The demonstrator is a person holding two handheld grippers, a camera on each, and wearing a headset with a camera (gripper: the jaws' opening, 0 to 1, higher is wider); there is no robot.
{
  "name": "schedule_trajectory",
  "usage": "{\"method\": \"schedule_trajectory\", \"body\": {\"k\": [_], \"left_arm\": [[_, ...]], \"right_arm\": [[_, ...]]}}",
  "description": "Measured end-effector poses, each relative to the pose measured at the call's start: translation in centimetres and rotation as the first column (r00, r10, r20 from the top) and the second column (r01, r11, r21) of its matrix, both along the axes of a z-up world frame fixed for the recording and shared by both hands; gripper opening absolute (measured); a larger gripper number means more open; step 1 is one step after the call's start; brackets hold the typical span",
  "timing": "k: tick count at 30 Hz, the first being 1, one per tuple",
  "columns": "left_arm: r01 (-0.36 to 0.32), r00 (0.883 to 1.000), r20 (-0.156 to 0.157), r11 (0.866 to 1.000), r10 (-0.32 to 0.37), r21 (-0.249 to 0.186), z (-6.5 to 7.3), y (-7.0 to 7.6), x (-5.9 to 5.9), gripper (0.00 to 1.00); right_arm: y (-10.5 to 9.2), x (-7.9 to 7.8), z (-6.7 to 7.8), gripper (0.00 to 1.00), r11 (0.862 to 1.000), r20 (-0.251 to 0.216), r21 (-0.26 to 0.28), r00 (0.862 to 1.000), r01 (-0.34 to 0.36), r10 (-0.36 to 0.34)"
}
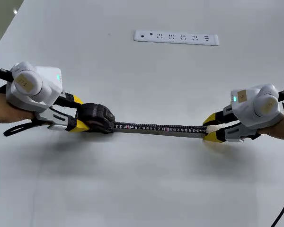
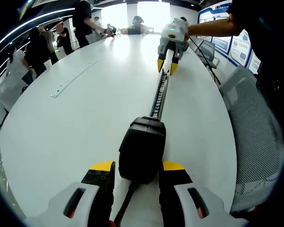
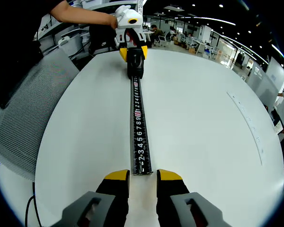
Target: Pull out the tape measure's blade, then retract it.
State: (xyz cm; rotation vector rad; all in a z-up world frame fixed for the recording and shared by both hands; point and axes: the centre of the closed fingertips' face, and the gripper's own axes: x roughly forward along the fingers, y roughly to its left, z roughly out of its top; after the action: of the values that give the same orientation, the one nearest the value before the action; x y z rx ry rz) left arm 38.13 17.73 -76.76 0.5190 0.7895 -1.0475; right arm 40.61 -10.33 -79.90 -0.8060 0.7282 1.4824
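Head view: left gripper (image 1: pixel 80 113) clamps the tape measure (image 1: pixel 98 117) case; right gripper (image 1: pixel 210 128) pinches its extended blade (image 1: pixel 161 127) tip.

The right gripper (image 3: pixel 142 182) pinches the near end of the blade (image 3: pixel 139 123) between its yellow-tipped jaws. The blade, numbers up, runs straight across the white table (image 3: pixel 194 142) to the black tape measure case (image 3: pixel 136 66), which is clamped by the left gripper (image 3: pixel 134 53). A power strip (image 3: pixel 248 125) lies well off to the right, and a mesh chair (image 3: pixel 28 113) stands at the left.
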Motion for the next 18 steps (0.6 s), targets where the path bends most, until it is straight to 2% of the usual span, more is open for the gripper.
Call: {"method": "schedule_trajectory", "body": {"k": [6,18], "left_arm": [[-0.018,1.000,-0.009,1.000,0.018,0.001,0.2,0.2,-0.2,0.38],[-0.080,0.996,-0.046,0.997,0.080,0.004,0.1,1.5,-1.9,0.48]], "right_arm": [[-0.6,0.0,0.3,0.24,0.999,0.000,0.004,0.999,0.032,-0.032],[-1.1,-0.5,0.9,0.36,0.996,-0.007,0.015,0.996,0.091,-0.091]]}}
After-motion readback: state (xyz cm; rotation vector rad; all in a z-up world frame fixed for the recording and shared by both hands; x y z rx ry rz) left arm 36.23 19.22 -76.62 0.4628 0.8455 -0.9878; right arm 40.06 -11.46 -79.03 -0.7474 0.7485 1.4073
